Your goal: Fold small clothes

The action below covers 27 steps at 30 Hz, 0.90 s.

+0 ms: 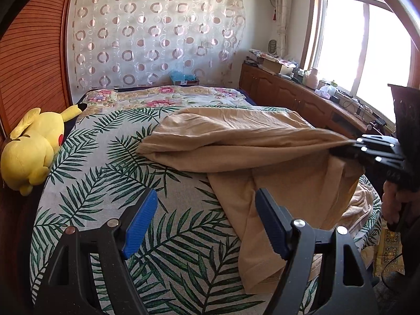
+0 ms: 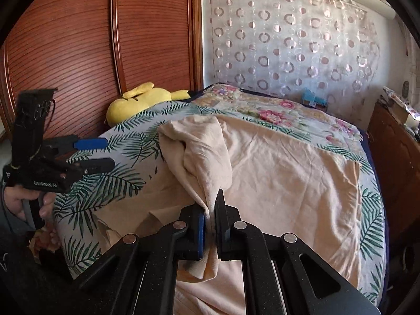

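Note:
A beige garment (image 1: 236, 141) lies partly folded on the leaf-print bed cover (image 1: 105, 183). My right gripper (image 2: 210, 218) is shut on a bunched edge of the beige garment (image 2: 275, 162) and holds it lifted above the bed; it also shows at the right of the left wrist view (image 1: 338, 151). My left gripper (image 1: 206, 220) is open and empty, above the cover just left of the garment's hanging lower part. In the right wrist view the left gripper (image 2: 110, 153) hovers open at the bed's left side.
A yellow plush toy (image 1: 34, 144) lies at the bed's left edge by the wooden wardrobe (image 2: 105, 52). A floral quilt (image 1: 168, 97) covers the far end. A cluttered wooden cabinet (image 1: 302, 97) runs under the window on the right.

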Each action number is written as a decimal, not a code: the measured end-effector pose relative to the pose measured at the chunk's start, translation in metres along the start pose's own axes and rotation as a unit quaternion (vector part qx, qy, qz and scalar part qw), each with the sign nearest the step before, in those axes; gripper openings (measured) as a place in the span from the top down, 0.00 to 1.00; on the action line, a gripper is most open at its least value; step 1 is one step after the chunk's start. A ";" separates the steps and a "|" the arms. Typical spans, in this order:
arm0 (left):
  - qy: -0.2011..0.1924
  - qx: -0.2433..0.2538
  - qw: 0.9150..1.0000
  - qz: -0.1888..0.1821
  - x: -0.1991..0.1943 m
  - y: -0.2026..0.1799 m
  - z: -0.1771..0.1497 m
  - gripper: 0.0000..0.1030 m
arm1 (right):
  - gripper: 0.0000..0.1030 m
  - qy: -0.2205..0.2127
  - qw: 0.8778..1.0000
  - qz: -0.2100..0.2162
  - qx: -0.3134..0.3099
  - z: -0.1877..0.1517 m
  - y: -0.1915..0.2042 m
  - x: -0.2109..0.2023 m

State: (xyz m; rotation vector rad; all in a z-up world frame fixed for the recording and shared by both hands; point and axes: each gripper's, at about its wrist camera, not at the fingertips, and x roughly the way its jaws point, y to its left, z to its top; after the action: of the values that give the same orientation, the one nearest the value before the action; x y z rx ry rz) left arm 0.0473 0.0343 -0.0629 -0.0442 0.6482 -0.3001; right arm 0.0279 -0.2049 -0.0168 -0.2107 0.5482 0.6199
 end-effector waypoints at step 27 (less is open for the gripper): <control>-0.005 0.026 0.999 -0.025 0.004 -0.035 0.005 0.25 | 0.88 0.069 0.986 -0.111 0.103 -0.091 -0.056 -0.076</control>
State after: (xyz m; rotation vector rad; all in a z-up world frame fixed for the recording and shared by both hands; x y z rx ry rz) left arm 0.0442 -0.0002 -0.0569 -0.0121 0.6301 -0.3648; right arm -0.0282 -0.3188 -0.0501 -0.1181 0.7077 0.3296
